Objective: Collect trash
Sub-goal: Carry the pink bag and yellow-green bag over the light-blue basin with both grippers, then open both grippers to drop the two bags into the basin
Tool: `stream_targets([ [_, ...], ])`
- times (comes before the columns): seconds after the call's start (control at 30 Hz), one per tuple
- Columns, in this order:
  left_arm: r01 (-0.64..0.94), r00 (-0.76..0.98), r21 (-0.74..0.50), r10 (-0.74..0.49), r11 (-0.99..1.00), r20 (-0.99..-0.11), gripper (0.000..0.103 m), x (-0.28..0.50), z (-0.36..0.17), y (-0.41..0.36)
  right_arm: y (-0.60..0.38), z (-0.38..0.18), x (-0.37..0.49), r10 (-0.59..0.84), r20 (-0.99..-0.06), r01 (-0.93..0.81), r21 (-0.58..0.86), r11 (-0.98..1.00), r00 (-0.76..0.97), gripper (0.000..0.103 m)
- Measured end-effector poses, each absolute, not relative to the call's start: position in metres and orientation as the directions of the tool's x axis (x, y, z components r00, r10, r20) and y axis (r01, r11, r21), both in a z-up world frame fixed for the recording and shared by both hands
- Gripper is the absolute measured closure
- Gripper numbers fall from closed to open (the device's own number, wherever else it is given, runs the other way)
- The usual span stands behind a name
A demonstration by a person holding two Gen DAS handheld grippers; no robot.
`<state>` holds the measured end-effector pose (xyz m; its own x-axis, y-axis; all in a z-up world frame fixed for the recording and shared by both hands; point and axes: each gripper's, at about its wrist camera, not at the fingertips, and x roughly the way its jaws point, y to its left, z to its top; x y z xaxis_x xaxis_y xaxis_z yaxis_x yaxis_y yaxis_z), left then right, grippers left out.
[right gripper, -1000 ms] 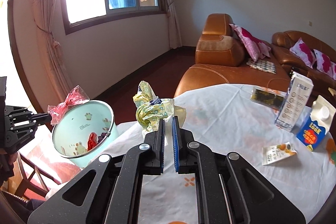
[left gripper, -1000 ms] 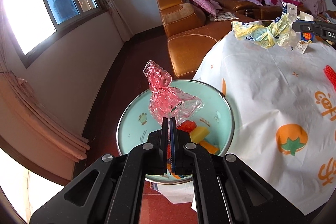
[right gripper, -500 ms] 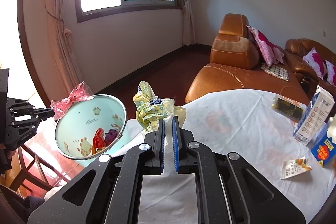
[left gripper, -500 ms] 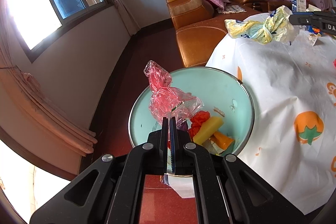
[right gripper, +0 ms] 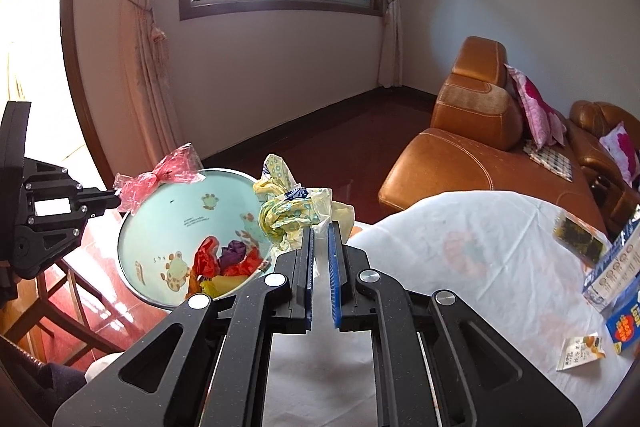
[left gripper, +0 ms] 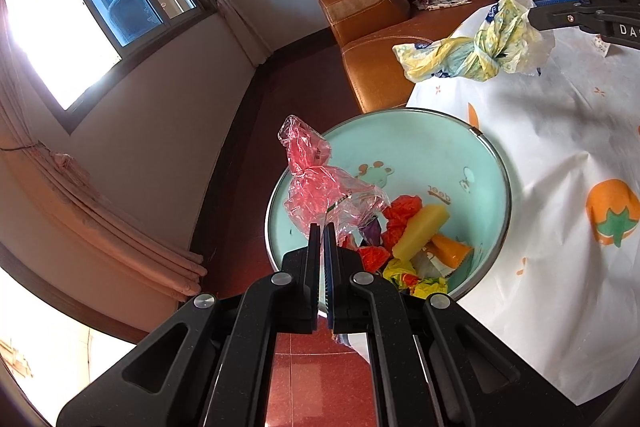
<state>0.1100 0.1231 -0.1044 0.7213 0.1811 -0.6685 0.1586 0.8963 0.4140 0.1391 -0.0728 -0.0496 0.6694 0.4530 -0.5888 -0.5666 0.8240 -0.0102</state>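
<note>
I am keeping my left gripper (left gripper: 323, 227) pressed together on a pink plastic bag (left gripper: 320, 183), which is tied at the near rim of the mint basin (left gripper: 472, 163); the basin is hanging tilted beside the table edge. Inside it, just past my fingertips, red, yellow, orange and purple wrappers (left gripper: 416, 235) are lying. My right gripper (right gripper: 321, 227) is pinching a crumpled yellow plastic bag (right gripper: 292, 211) and is holding it in the air beside the far rim of the basin, above the white tablecloth (right gripper: 460, 259). Farther right on the cloth, cartons (right gripper: 616, 275) are standing. Behind everything a brown leather sofa (right gripper: 472, 131) is waiting.
</note>
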Motion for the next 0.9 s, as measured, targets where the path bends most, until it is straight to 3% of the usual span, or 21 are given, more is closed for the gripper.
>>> stream_targets([
  [0.9, 0.156, 0.716, 0.495, 0.247, 0.854, -0.653, 0.098, 0.112, -0.11, 0.126, -0.024, -0.054, 0.136, 0.469, -0.612, -0.64, -0.08, 0.764, 0.636, 0.095],
])
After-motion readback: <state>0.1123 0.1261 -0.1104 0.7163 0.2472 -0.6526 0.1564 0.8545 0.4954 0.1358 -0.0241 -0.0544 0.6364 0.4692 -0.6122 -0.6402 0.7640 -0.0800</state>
